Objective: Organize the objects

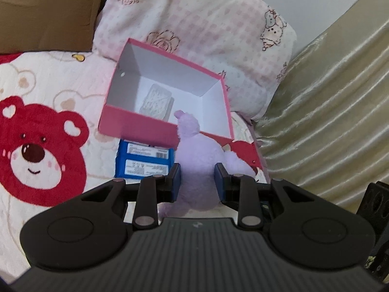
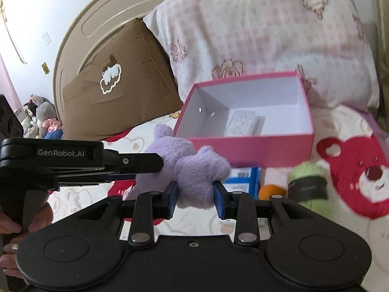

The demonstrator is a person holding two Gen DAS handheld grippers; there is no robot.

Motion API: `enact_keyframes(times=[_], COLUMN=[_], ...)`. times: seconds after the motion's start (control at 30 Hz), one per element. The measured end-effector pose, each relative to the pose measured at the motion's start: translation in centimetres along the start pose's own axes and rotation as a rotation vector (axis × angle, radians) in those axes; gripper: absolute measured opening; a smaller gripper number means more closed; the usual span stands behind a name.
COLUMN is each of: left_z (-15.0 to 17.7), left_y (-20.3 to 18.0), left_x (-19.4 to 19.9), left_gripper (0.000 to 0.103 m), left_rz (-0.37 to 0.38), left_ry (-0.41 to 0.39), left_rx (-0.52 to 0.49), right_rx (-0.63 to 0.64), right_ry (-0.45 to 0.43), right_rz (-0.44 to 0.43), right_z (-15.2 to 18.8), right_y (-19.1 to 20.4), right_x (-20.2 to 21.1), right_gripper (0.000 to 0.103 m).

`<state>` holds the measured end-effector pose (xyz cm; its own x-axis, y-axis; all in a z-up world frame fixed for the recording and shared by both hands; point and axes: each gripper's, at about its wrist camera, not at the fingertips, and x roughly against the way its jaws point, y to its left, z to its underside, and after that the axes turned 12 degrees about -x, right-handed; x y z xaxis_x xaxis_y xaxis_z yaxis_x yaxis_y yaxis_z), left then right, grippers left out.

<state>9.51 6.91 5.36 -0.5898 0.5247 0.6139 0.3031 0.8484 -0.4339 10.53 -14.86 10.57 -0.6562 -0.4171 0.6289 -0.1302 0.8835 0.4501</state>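
Both grippers hold one purple plush toy (image 1: 198, 160) above the bed. My left gripper (image 1: 197, 178) is shut on its body, and in the right wrist view the left gripper (image 2: 155, 163) reaches in from the left onto the plush toy (image 2: 194, 170). My right gripper (image 2: 195, 193) is shut on another part of it. Just beyond stands an open pink box (image 1: 136, 124) with a white embossed packet (image 1: 155, 102) on its floor; the same pink box (image 2: 250, 148) and white packet (image 2: 240, 124) appear in the right wrist view.
A blue carton (image 1: 143, 160) lies in front of the box on the bear-print bedspread (image 1: 43, 146). A green yarn ball (image 2: 307, 185) and an orange ball (image 2: 271, 192) lie to the right. A pink checked pillow (image 2: 267, 29) and brown cushion (image 2: 116, 85) stand behind. Gold curtain (image 1: 328, 109) at right.
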Motion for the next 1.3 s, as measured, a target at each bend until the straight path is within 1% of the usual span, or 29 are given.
enact_keyframes(times=[0.17,0.27,0.33,0.47,0.6,0.7,0.77,0.87,0.97,1.0,1.2,1.3], left_z=[-1.8,-2.9,-3.5,-4.8,-6.2,-6.6,-6.8,-7.6,-8.8,-9.1,-9.7,-9.6], left_y=[-1.0,-1.0,-0.9,-0.7,-0.5,0.3,0.6,0.9,1.1,1.4,4.0,5.0], left_x=[-1.0,-2.1,-2.9,-4.6,-7.0,-9.5,-11.0,-13.5,-15.9,-16.9,-22.7,-25.1], left_gripper=[0.028,0.029,0.029,0.029,0.029,0.029,0.029,0.029,0.029,0.029,0.029,0.029], left_rz=[0.001,0.033,0.04,0.052,0.048,0.05,0.04,0.027,0.006,0.022,0.067,0.06], left_ry=[-0.013,0.004,0.005,0.02,0.025,0.057,0.055,0.053,0.05,0.052,0.094,0.107], left_rx=[-0.002,0.03,0.035,0.043,0.033,0.087,0.099,0.088,0.07,0.069,0.172,0.211], right_rx=[0.048,0.084,0.086,0.078,0.087,0.115,0.098,0.094,0.125,0.147,0.216,0.252], right_ry=[-0.01,-0.02,-0.038,-0.102,-0.125,-0.142,-0.137,-0.14,-0.115,-0.103,-0.022,0.002], right_rz=[0.016,0.047,0.06,0.073,0.098,0.124,0.135,0.132,0.132,0.138,0.193,0.207], right_z=[-2.1,-3.3,-3.8,-4.8,-6.0,-6.5,-6.8,-7.4,-8.5,-8.8,-10.9,-11.5], right_y=[-0.3,-0.5,-0.8,-1.2,-1.8,-2.5,-3.4,-4.4,-5.2,-5.4,-7.1,-7.4], right_x=[0.3,0.1,0.0,-0.3,-1.7,-3.1,-4.3,-5.5,-7.0,-7.6,-11.0,-12.6], right_gripper=[0.037,0.036,0.036,0.036,0.035,0.034,0.034,0.034,0.033,0.032,0.03,0.029])
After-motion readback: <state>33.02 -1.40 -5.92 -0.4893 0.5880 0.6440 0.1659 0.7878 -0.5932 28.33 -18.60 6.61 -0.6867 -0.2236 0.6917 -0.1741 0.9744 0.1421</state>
